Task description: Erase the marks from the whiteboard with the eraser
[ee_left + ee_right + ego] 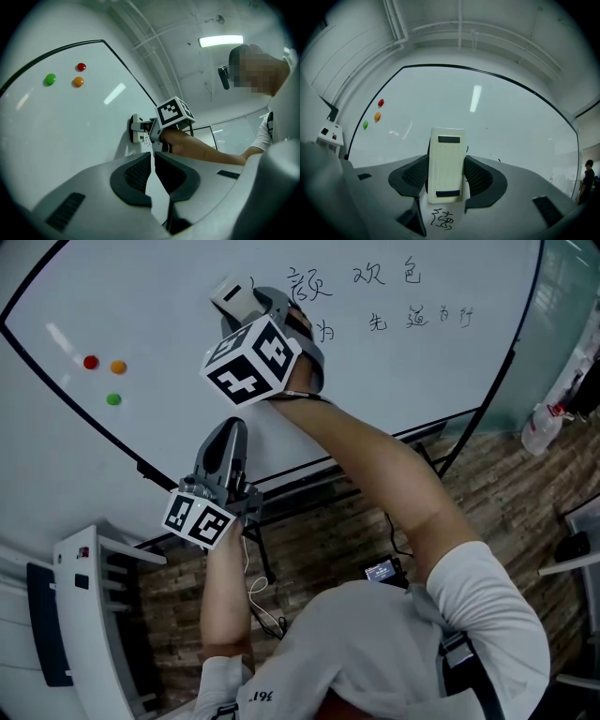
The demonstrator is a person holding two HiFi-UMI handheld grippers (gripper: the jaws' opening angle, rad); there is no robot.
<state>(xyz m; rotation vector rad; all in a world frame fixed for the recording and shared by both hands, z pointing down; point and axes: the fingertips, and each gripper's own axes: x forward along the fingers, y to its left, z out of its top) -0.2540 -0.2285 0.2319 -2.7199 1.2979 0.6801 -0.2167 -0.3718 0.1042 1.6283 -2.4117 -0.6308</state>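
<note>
The whiteboard point(169, 399) carries black handwritten marks point(384, 275) at its upper right, with a second row point(417, 320) below. My right gripper point(246, 304) is shut on a white eraser point(230, 294) and holds it against the board just left of the marks. In the right gripper view the eraser point(446, 164) stands upright between the jaws of the right gripper point(446, 176), with one scribbled mark point(442, 219) right below it. My left gripper point(230, 432) is shut on nothing and hangs lower, near the board's bottom edge. In the left gripper view, the left gripper point(152, 161) points toward the eraser point(137, 129).
Red point(91, 362), orange point(117, 367) and green point(113, 398) magnets stick to the board's left part. The board's black stand point(262, 549) rests on a wooden floor. A white chair-like frame point(94, 615) is at lower left, and a white bottle point(542, 427) at the right.
</note>
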